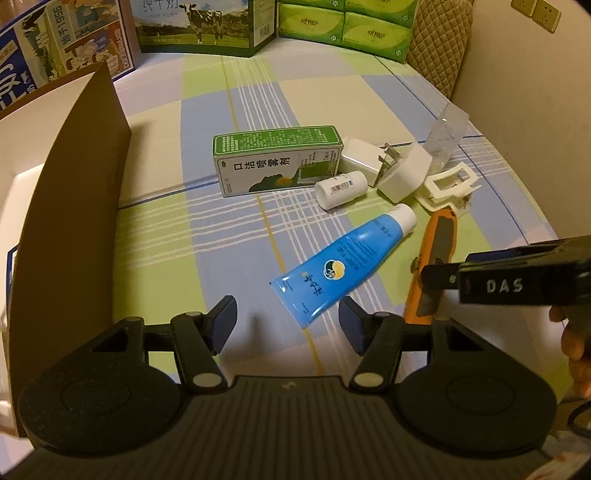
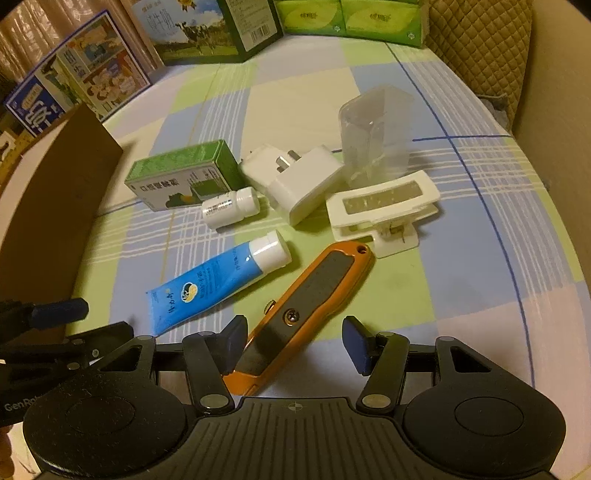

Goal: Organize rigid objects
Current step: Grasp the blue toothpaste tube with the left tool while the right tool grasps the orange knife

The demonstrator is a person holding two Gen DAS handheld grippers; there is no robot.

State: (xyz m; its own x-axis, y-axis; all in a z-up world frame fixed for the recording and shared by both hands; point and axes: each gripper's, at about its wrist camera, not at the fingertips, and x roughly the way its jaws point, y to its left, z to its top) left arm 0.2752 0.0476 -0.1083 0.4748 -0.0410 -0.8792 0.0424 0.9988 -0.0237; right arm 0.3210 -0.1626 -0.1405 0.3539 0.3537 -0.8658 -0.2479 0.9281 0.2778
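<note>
Much of what we see is cut short: the brown carton (image 1: 70, 206) at the left runs out of view, so we cannot see inside it, and the milk boxes (image 1: 195, 26) and green tissue packs (image 1: 347, 26) at the back are cropped at the top. Our knife (image 2: 303, 306), orange with dark grip panels, lies flat on the checked cloth (image 1: 236, 254); in the right wrist view its near end slips under the gripper body, and in the left wrist view the right tool covers part of it. The print on the green box (image 1: 277, 162) and on the small white bottle (image 1: 341, 188) is too fine to read. The blue tube (image 1: 340, 266) lies flat with its white cap pointing away, just beside the knife. Further back the white plugs (image 1: 391, 166), the white clip (image 1: 447, 184) and the clear tub (image 2: 373, 136) crowd together. Our left gripper (image 1: 288, 325) hangs with jaws parted and empty above the tube's crimped end. Our right gripper (image 2: 295, 343) is also parted, its pads on either side of the knife's near part, not pressing it.
</note>
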